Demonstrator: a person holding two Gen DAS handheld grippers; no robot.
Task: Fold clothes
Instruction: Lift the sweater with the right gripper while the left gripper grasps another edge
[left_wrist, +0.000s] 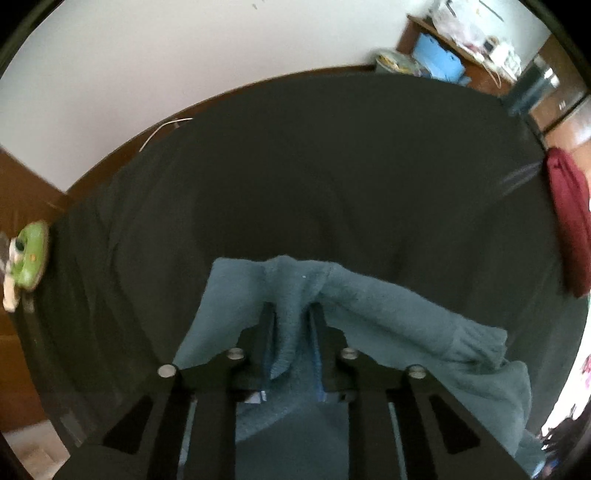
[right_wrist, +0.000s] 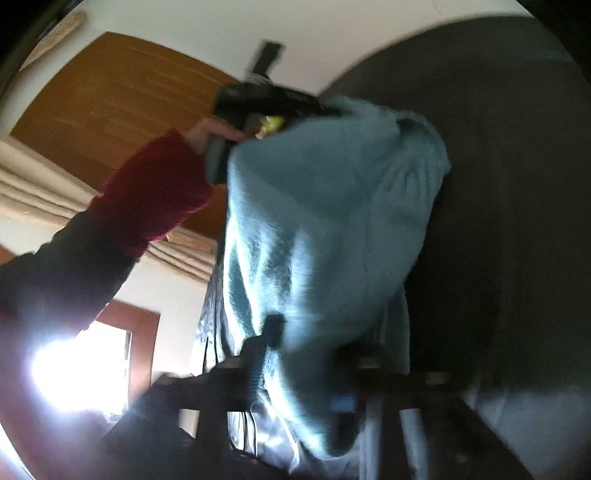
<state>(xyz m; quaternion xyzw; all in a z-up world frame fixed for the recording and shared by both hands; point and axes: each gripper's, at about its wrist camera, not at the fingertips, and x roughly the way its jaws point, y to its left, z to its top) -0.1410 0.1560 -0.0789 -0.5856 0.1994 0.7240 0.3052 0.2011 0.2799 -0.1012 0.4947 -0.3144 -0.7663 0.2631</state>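
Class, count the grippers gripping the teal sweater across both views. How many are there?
2. The left gripper pinches a fold of the teal sweater above the dark surface; the right gripper, blurred, appears to clamp its lower edge.
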